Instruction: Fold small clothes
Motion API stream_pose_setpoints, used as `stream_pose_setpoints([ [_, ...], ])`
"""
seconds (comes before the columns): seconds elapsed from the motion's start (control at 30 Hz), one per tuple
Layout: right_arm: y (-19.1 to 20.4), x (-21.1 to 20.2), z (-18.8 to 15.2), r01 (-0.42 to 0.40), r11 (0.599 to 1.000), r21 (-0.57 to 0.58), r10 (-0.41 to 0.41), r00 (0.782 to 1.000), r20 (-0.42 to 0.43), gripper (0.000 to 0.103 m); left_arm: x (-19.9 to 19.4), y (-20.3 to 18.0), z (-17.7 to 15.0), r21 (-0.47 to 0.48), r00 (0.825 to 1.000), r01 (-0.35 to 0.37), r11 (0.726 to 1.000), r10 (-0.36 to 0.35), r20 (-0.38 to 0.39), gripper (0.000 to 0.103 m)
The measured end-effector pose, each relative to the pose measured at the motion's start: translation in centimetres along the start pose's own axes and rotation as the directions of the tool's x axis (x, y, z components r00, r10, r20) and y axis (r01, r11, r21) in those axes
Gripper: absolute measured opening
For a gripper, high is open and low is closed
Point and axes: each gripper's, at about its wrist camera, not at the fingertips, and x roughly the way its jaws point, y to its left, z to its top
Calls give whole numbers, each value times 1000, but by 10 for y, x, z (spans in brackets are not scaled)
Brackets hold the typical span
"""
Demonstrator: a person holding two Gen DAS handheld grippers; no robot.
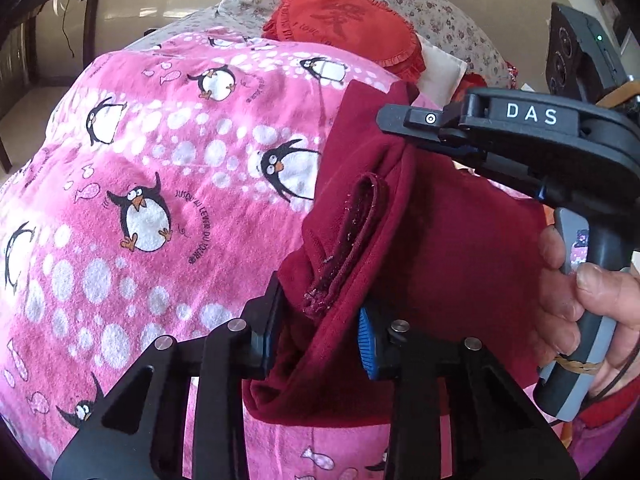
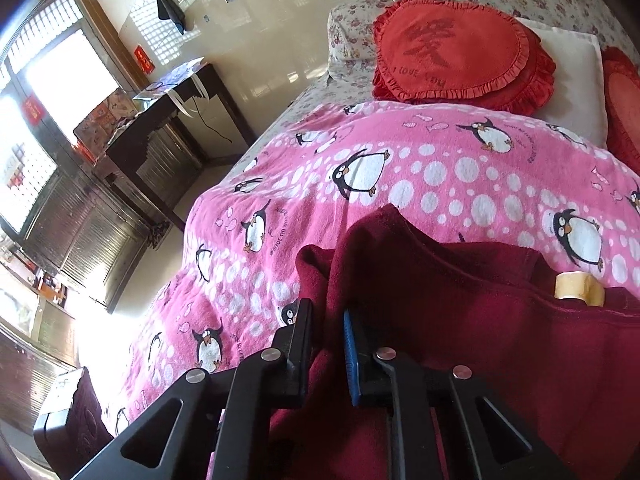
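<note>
Garment pinched in both tools

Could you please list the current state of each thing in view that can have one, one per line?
Dark red garment: bunched, held up off the bed by both grippers.
Left gripper: shut on the garment.
Right gripper: shut on the garment.
Penguin blanket: spread over the bed.
Red heart cushion: lying on the bed near the pillows.

Left gripper clamped, cloth bunched between fingers. Right gripper likewise pinched shut on fabric, held level just beside left. Right hand wrapped round handle.
</note>
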Motion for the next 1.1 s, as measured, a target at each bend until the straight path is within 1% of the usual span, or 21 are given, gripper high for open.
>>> stream_pose_setpoints([
  [0.07, -4, -10, 2, -20, 1000, 15, 20, 1000, 11, 13, -8, -10, 2, 24, 1000, 3, 1000, -4, 15, 30],
  [0.17, -15, -21, 2, -63, 995, 71, 62, 998, 22, 13, -17, -24, 0, 58, 1000, -1, 998, -1, 30, 29],
  [0.27, -14, -34, -1, -57, 997, 60, 55, 998, 41, 13, -25, -37, -4, 88, 999, -9, 996, 5, 41, 29],
  [0.37, -18, -47, -3, -72, 995, 63, 69, 996, 57, 13, -29, -50, -5, 117, 999, -18, 993, 12, 51, 29],
  [0.43, -24, -49, -3, -87, 992, 93, 83, 995, 46, 15, -28, -52, -6, 120, 999, -18, 993, 12, 51, 29],
  [0.47, -28, -47, -4, -112, 986, 122, 109, 994, 33, 22, -28, -53, -7, 116, 999, -18, 993, 12, 51, 29],
  [0.5, -31, -47, -6, -125, 981, 147, 123, 992, 25, 37, -31, -53, -10, 113, 999, -16, 994, 10, 51, 29],
  [0.57, -34, -46, -10, -115, 978, 176, 111, 993, 30, 59, -33, -57, -12, 119, 999, -17, 993, 11, 53, 29],
  [0.6, -34, -47, -10, -121, 977, 175, 116, 992, 42, 60, -33, -59, -13, 128, 998, -21, 992, 14, 54, 29],
  [0.67, -33, -46, -10, -127, 976, 178, 121, 992, 48, 60, -32, -63, -14, 143, 998, -25, 989, 17, 52, 29],
  [0.77, -28, -37, -7, -115, 978, 176, 113, 993, 22, 60, -31, -63, -15, 144, 999, -23, 989, 16, 48, 29],
  [0.83, -22, -26, -6, -76, 986, 149, 80, 997, -18, 60, -30, -62, -14, 136, 999, -18, 991, 12, 44, 29],
  [0.9, -11, -12, -5, -39, 995, 97, 45, 997, -63, 60, -28, -62, -14, 135, 999, -20, 991, 15, 42, 29],
  [0.97, -5, -1, -6, -18, 999, 51, 22, 996, -83, 60, -28, -62, -14, 133, 999, -22, 991, 17, 38, 29],
  [1.0, -3, 3, -7, 1, 999, 33, 2, 996, -85, 49, -28, -62, -14, 133, 999, -23, 991, 18, 36, 29],
  [1.03, -2, 4, -9, 10, 1000, 26, -8, 997, -76, 39, -29, -63, -14, 133, 999, -19, 991, 14, 32, 29],
  [1.07, -3, 1, -11, 14, 1000, 27, -12, 998, -61, 27, -30, -64, -13, 132, 1000, -12, 991, 8, 29, 29],
  [1.1, -5, -5, -13, 9, 1000, 29, -8, 999, -38, 23, -32, -66, -13, 135, 1000, -4, 991, 0, 28, 29],
])
